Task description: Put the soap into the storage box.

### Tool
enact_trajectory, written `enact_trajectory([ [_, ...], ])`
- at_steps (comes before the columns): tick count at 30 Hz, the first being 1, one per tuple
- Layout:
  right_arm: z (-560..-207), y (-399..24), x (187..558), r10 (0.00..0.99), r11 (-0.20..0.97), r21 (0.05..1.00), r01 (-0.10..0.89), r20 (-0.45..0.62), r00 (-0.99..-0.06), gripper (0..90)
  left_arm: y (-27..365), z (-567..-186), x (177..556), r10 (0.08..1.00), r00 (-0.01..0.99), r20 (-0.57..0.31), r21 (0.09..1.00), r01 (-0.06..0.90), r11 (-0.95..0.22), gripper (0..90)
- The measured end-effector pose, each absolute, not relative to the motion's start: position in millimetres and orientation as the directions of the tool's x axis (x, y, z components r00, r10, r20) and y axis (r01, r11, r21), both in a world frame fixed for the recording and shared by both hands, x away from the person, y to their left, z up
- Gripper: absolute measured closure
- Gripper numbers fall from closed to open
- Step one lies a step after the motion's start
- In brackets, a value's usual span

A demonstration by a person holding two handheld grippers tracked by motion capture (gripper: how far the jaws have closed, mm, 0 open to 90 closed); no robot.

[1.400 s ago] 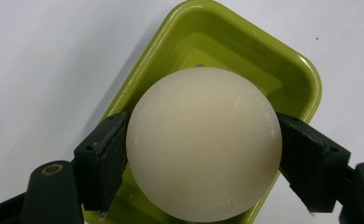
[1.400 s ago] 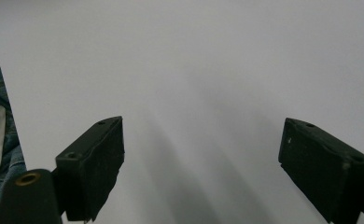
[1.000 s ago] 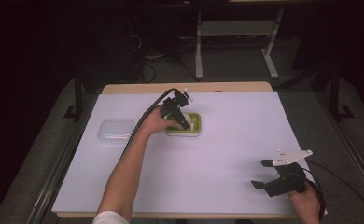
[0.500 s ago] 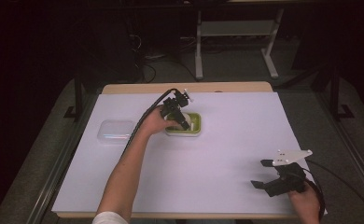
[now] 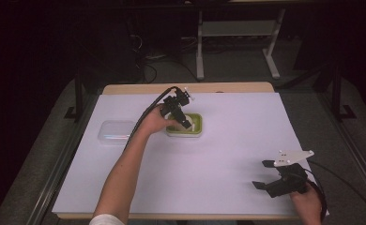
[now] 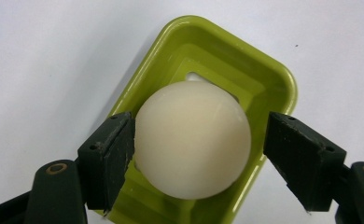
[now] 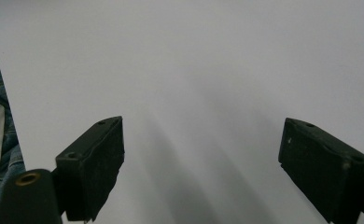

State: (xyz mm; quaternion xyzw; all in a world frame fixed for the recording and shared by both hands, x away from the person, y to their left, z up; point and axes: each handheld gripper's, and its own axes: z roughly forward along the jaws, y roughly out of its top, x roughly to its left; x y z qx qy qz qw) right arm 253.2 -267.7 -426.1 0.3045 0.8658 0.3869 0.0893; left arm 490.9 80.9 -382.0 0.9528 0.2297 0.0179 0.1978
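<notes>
Hovering over the far middle of the table point(image 5: 228, 154), the left gripper point(image 5: 185, 121) points down into a green tray point(image 5: 196, 127), with the person's left hand point(image 5: 156, 121) wrapped around its body and the forearm running back toward the near edge. In the left gripper view, a cream-white ball point(image 6: 192, 139) sits inside the green tray point(image 6: 273, 84), and the two black jaws stand on either side of it. The jaw at the left of that view touches the ball's side; the jaw at the right stands a little apart from it, with a strip of tray and white table showing in the gap. So the left gripper point(image 6: 199, 149) is spread around the ball and is not clamping it. The ball covers most of the tray's floor, and a pale slot in that floor peeks out just above it. The tray itself lies flat on the white tabletop.

To the left of the tray, well apart from it, lies a clear lidded box point(image 5: 116, 131) on the table.

Down at the near right corner, the right gripper point(image 5: 264, 174) is held by the person's right hand point(image 5: 308, 201), with its grey plate on top and a cable trailing off to the right. In the right gripper view, its jaws stand wide apart over bare white table point(image 7: 208, 70), with nothing between them.
</notes>
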Motion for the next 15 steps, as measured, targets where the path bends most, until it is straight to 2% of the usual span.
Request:
enact_trajectory([
  [15, -427, -269, 254, 0.602, 0.513, 0.72, 0.467, 0.086, -0.794, 13.5, 85, -371, 478, 0.413, 0.91, -0.039, 0.398, 0.393, -0.829, 24.2],
])
